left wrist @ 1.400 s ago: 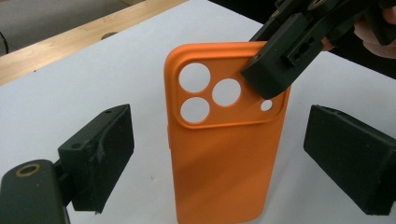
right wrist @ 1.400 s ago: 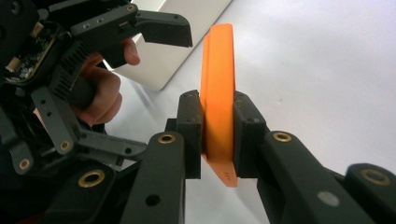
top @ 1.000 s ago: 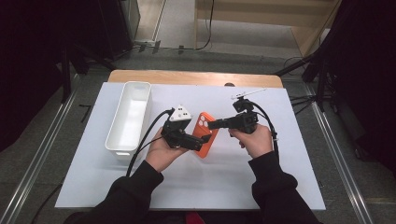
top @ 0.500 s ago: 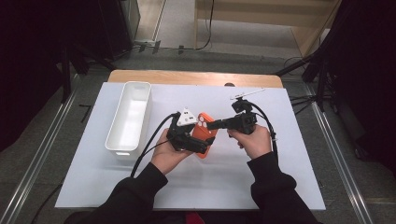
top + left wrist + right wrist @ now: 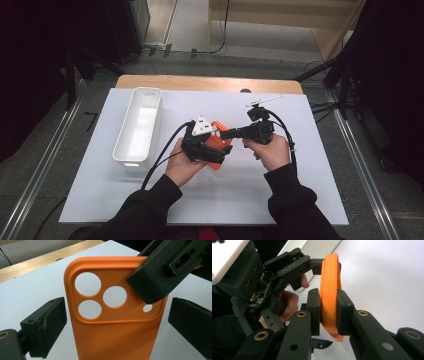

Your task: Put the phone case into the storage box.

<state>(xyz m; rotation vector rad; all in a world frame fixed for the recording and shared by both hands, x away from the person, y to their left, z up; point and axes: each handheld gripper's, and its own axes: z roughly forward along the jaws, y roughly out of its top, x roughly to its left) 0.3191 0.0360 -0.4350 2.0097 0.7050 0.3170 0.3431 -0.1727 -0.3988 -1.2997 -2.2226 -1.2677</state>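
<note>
An orange phone case [image 5: 218, 145] is held above the middle of the white-covered desk [image 5: 300, 200], between two hand-held tools. The right tool [image 5: 225, 134], reaching in level from the person's right hand [image 5: 272, 152], is clenched on the case: in the right gripper view its two black pads [image 5: 313, 310] press flat on either face of the thin case [image 5: 329, 295], which stands edge-on between them. In the left gripper view one jaw of the right tool [image 5: 160, 275] lies on the case [image 5: 117, 322] at its upper corner, just beside the three round camera holes. The left tool [image 5: 220, 155], gripped in the left hand [image 5: 182, 165], straddles the same case from the other side; its jaws stand on either side of the case's long edges with clear gaps showing, so it is released and not pinching. The case hangs off the desk surface, its camera end toward the far edge. A white oblong bin [image 5: 139, 125] sits well apart, near the desk's far left corner.
</note>
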